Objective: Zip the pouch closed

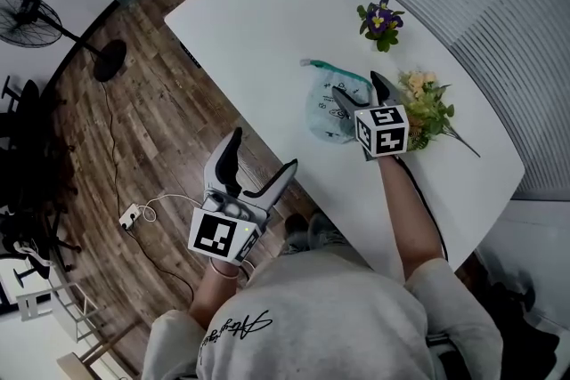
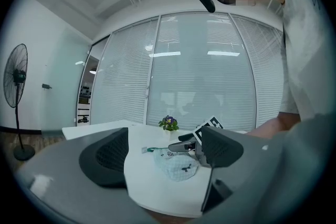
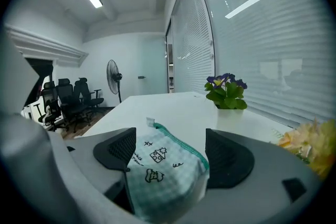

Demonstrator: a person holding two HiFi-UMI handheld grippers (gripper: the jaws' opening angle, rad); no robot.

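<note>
A pale green checked pouch [image 1: 328, 107] with small drawings and a green zipper lies on the white table [image 1: 258, 22]. My right gripper [image 1: 358, 84] hovers over its right part, tilted down. In the right gripper view the pouch [image 3: 160, 173] fills the gap between the wide-apart pads [image 3: 115, 148], and no pad visibly presses on it; the zipper runs along its upper right edge to a white tab [image 3: 150, 123]. My left gripper [image 1: 264, 149] is open and empty, just off the table's near edge. From there I see the pouch [image 2: 177, 166] and the right gripper [image 2: 185, 146] ahead.
A small pot of purple flowers [image 1: 381, 20] stands behind the pouch. A bunch of yellow flowers [image 1: 429, 109] lies right beside the right gripper. Off the table, on the wooden floor, are a standing fan [image 1: 34, 19], a power strip [image 1: 130, 215] and office chairs [image 3: 63, 99].
</note>
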